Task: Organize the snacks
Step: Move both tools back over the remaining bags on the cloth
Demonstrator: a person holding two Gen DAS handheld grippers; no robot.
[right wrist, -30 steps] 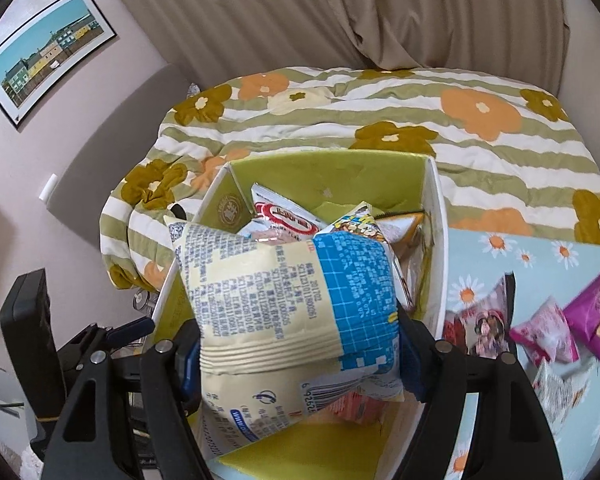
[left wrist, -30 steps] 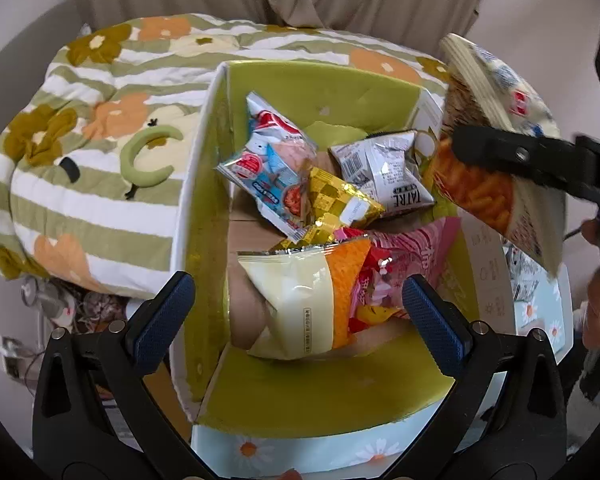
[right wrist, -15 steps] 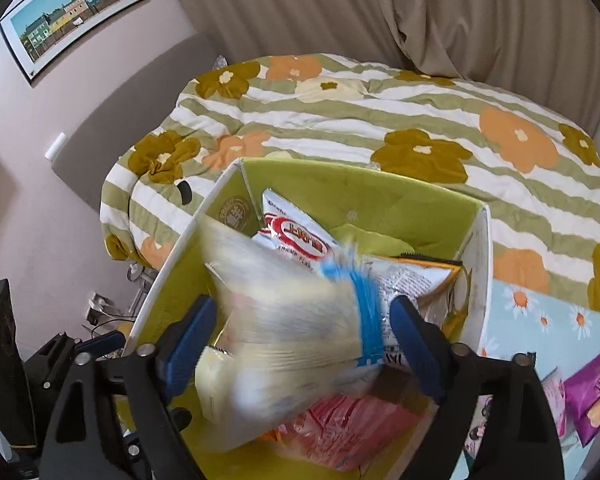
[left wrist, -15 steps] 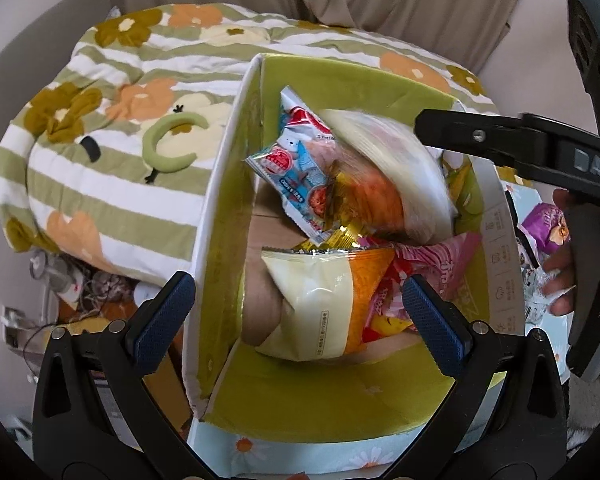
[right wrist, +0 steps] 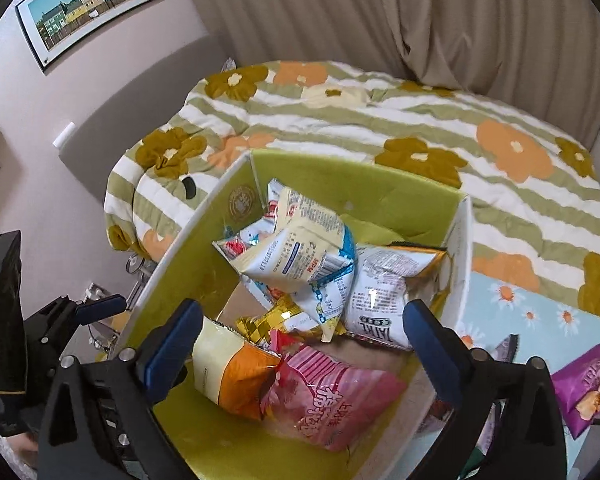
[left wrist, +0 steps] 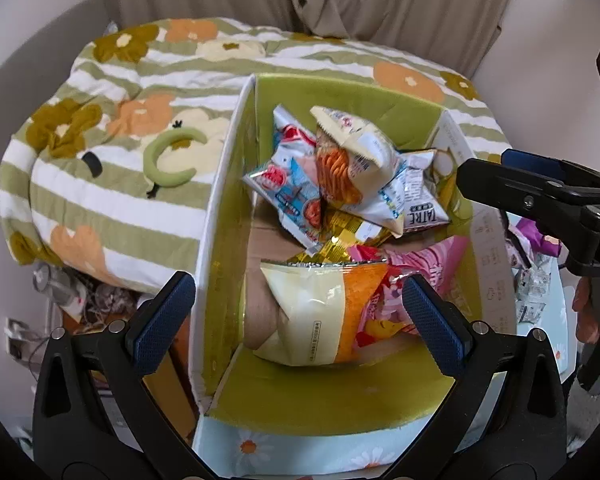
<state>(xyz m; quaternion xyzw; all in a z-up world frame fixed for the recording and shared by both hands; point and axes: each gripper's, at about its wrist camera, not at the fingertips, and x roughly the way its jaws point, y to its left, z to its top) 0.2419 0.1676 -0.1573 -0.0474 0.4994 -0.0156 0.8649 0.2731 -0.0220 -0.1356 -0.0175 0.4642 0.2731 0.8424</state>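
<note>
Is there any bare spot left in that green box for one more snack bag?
Yes. The box floor is bare along the near wall, in front of the yellow-orange bag, and a brown strip shows beside the left wall. The middle and far right are piled, the cream bag on top.

Inside the green box [right wrist: 400,204], the cream-and-blue packet [right wrist: 300,256] covers most of the red-and-white packet [right wrist: 274,210] behind it, and the gold wrapper [right wrist: 272,326] shows only in part beneath the pile. Right of the box, the purple packet [right wrist: 588,384] is partly covered by the right hand-held gripper [right wrist: 300,344], and the small wrappers [left wrist: 534,288] there are too small to read.
</note>
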